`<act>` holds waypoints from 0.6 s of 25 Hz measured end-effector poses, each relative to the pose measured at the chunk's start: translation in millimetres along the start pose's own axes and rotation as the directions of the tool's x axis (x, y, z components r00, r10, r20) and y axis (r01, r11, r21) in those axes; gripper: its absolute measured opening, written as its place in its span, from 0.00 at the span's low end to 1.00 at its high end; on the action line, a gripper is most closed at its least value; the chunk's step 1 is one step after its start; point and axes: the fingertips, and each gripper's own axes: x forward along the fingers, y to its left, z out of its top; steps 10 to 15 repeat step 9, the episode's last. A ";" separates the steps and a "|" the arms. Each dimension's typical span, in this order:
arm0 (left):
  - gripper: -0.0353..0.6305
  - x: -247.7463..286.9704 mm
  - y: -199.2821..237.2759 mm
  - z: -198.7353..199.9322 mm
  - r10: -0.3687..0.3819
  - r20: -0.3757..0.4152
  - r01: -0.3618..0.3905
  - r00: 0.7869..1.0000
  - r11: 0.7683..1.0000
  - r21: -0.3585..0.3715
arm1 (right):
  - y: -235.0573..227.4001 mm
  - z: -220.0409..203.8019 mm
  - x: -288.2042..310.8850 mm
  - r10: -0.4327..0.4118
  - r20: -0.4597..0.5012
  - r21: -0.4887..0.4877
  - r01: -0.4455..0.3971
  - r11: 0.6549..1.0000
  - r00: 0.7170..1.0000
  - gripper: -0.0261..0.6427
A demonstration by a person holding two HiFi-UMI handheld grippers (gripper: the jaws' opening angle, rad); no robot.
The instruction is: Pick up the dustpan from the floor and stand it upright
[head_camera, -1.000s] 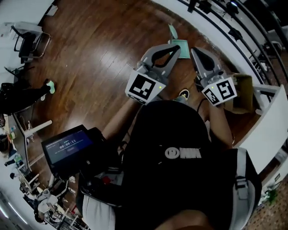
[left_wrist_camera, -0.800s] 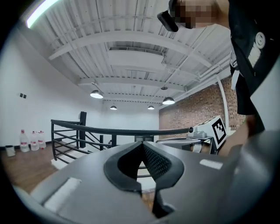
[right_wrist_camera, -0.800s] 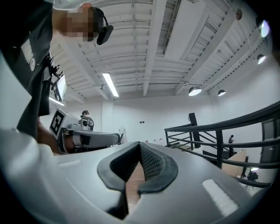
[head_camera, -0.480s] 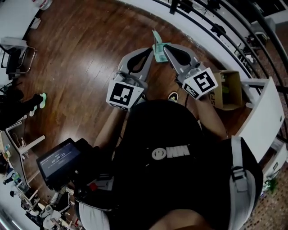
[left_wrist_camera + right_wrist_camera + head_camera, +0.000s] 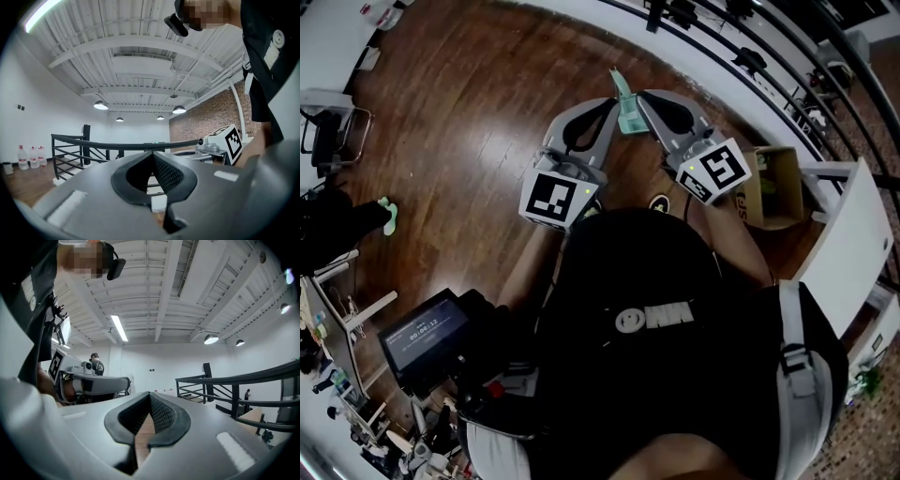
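Note:
The teal dustpan point(image 5: 627, 111) lies on the wooden floor in the head view, its thin handle pointing away from me. My left gripper point(image 5: 614, 101) and right gripper point(image 5: 640, 95) reach forward, their tips close on either side of it. I cannot tell whether either tip touches it. In the left gripper view the left gripper point(image 5: 151, 153) has its jaws together with nothing between them. In the right gripper view the right gripper point(image 5: 149, 393) is likewise shut and empty. Both gripper views look level across the room and do not show the dustpan.
A black railing point(image 5: 750, 58) on a white ledge curves behind the dustpan. An open cardboard box point(image 5: 773, 187) and a white panel point(image 5: 853, 234) stand at the right. A chair point(image 5: 328, 122) is far left, and a screen point(image 5: 422, 330) sits at my left side.
Both grippers have moved forward and closer together, so their tips now flank the dustpan. Both stayed shut.

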 end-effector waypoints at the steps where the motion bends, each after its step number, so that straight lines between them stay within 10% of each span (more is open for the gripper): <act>1: 0.08 -0.2 0.5 2.5 0.003 0.001 -0.003 1.000 1.000 0.001 | 0.2 1.0 0.2 0.000 0.001 0.000 0.000 1.000 1.000 0.04; 15: 0.08 -6.0 -0.3 -1.1 0.002 0.000 -0.002 1.000 0.999 0.034 | 11.5 -3.6 -2.9 -0.004 -0.029 -0.023 0.003 1.000 1.000 0.04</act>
